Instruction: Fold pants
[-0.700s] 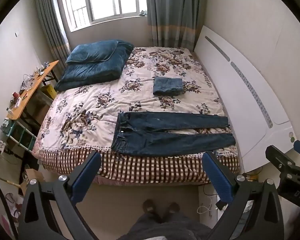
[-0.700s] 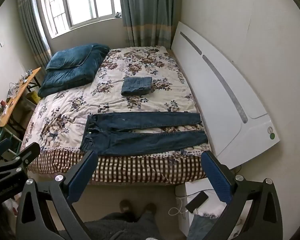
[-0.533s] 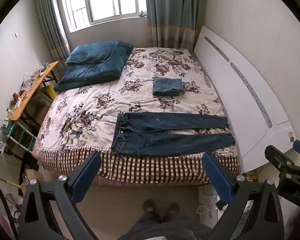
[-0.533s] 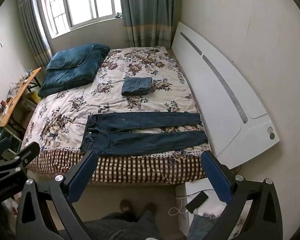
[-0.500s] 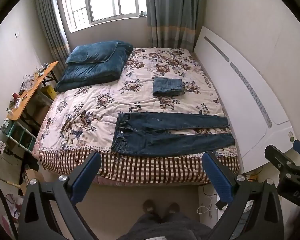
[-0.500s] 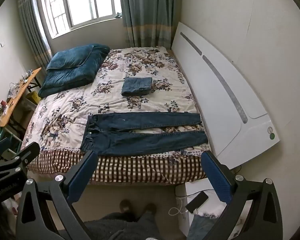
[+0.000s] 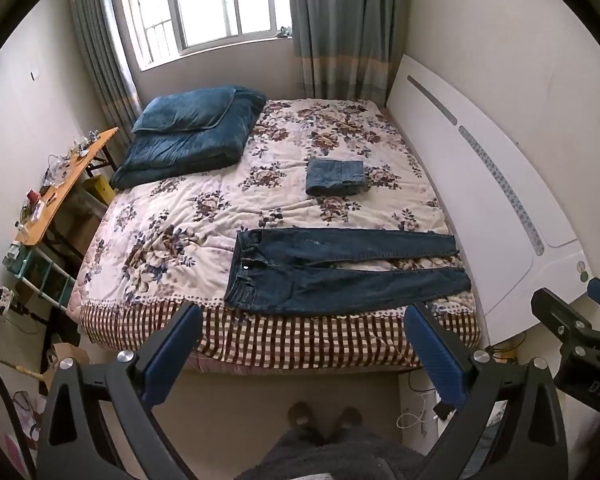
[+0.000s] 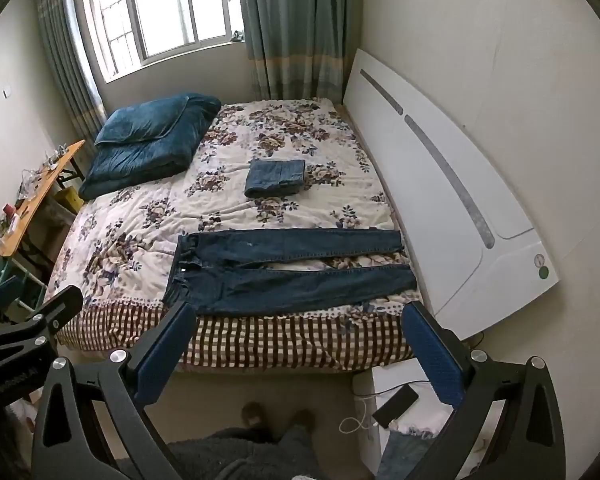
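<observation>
Dark blue jeans lie spread flat along the near edge of the bed, waistband to the left, legs to the right; they also show in the right wrist view. A folded pair of jeans sits farther back on the bed, also in the right wrist view. My left gripper is open and empty, held high above the floor in front of the bed. My right gripper is open and empty, at a similar height to its right.
The bed has a floral quilt with a checked skirt. A folded blue duvet and pillow lie at the back left. A white headboard stands on the right. A cluttered wooden desk is on the left. A white stand with a phone sits near the bed's corner.
</observation>
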`<move>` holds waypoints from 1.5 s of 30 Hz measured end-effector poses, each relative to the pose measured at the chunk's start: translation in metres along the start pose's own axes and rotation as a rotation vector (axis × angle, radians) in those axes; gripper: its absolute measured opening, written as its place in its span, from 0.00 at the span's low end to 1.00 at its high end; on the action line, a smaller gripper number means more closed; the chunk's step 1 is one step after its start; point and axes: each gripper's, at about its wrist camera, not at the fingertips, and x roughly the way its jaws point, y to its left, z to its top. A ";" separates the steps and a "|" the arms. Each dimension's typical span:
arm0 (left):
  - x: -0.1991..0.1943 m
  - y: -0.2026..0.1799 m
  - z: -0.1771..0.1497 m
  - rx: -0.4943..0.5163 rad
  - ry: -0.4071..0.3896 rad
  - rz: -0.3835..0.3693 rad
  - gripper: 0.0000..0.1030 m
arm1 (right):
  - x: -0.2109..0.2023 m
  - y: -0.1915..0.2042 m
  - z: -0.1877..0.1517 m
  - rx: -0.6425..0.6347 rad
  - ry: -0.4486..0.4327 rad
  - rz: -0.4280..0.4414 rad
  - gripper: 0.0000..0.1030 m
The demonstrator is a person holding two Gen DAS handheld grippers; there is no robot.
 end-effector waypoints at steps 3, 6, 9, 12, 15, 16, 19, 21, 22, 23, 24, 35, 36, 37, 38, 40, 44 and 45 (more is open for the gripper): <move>-0.008 -0.002 0.006 0.006 -0.003 0.001 1.00 | -0.003 0.000 -0.001 0.001 -0.003 0.002 1.00; -0.009 -0.003 0.006 0.008 -0.003 0.001 1.00 | -0.010 -0.004 0.003 0.007 -0.008 0.004 1.00; -0.009 -0.004 0.005 0.007 -0.005 0.001 1.00 | -0.010 -0.004 0.003 0.006 -0.009 0.007 1.00; -0.009 -0.004 0.005 0.006 -0.006 0.002 1.00 | -0.011 -0.005 0.002 0.006 -0.011 0.007 1.00; -0.009 -0.005 0.003 0.007 -0.009 0.003 1.00 | -0.011 -0.007 0.002 0.005 -0.010 0.008 1.00; -0.009 -0.005 0.004 0.007 -0.008 0.002 1.00 | -0.011 -0.007 0.002 0.006 -0.010 0.009 1.00; -0.009 -0.005 0.004 0.007 -0.008 0.002 1.00 | -0.012 -0.005 0.001 0.006 -0.012 0.008 1.00; -0.009 -0.005 0.003 0.009 -0.009 0.002 1.00 | -0.012 -0.005 0.000 0.006 -0.012 0.008 1.00; -0.009 -0.005 0.003 0.009 -0.009 0.003 1.00 | -0.012 -0.004 0.000 0.006 -0.011 0.007 1.00; -0.009 -0.004 0.004 0.008 -0.008 0.002 1.00 | -0.013 -0.005 0.000 0.006 -0.011 0.007 1.00; -0.009 -0.005 0.002 0.008 -0.009 0.001 1.00 | -0.013 -0.004 -0.001 0.007 -0.012 0.008 1.00; -0.010 -0.003 0.003 0.010 -0.010 0.003 1.00 | -0.014 -0.001 -0.003 0.012 -0.011 0.012 1.00; -0.010 -0.003 0.003 0.012 -0.010 0.002 1.00 | -0.013 -0.001 -0.003 0.011 -0.012 0.012 1.00; -0.010 -0.003 0.003 0.012 -0.010 0.003 1.00 | -0.013 -0.001 -0.003 0.012 -0.012 0.010 1.00; -0.010 -0.003 0.004 0.014 -0.011 0.004 1.00 | -0.013 0.000 -0.003 0.013 -0.012 0.011 1.00; -0.010 -0.003 0.003 0.010 -0.010 0.003 1.00 | -0.013 -0.001 -0.002 0.012 -0.013 0.010 1.00; -0.010 -0.003 0.005 0.010 -0.011 0.004 1.00 | -0.011 0.006 -0.004 0.019 -0.015 0.010 1.00; -0.010 -0.003 0.005 0.011 -0.011 0.004 1.00 | -0.007 0.009 -0.005 0.021 -0.014 0.011 1.00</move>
